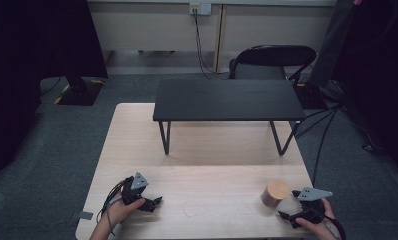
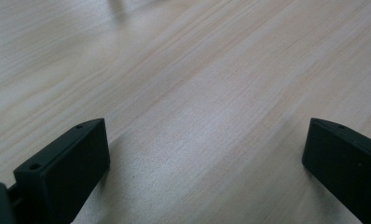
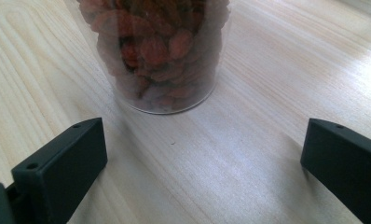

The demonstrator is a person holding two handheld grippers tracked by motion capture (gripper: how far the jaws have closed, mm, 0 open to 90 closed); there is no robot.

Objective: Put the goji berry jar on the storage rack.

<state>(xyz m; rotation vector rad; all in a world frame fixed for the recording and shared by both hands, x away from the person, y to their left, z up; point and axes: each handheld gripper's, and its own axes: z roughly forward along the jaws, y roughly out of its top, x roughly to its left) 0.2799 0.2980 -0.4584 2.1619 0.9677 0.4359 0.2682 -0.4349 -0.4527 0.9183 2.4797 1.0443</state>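
The high view shows a wooden lid on the jar (image 1: 275, 193), which stands near the front right of the bench (image 1: 207, 150), just beside the right gripper (image 1: 293, 216). The right gripper view shows its clear wall and the reddish dried fruit inside. The jar stands upright just ahead of the wide-open fingers (image 3: 58, 170), not between them. The left gripper (image 1: 154, 202), well apart at the front left, has its fingers (image 2: 62, 168) spread wide over bare wood, holding nothing.

You had the high view looking forward and down over the whole table (image 1: 137, 125), while each gripper view sat close above its wood, the right one sharing the jar (image 3: 158, 51) with it.
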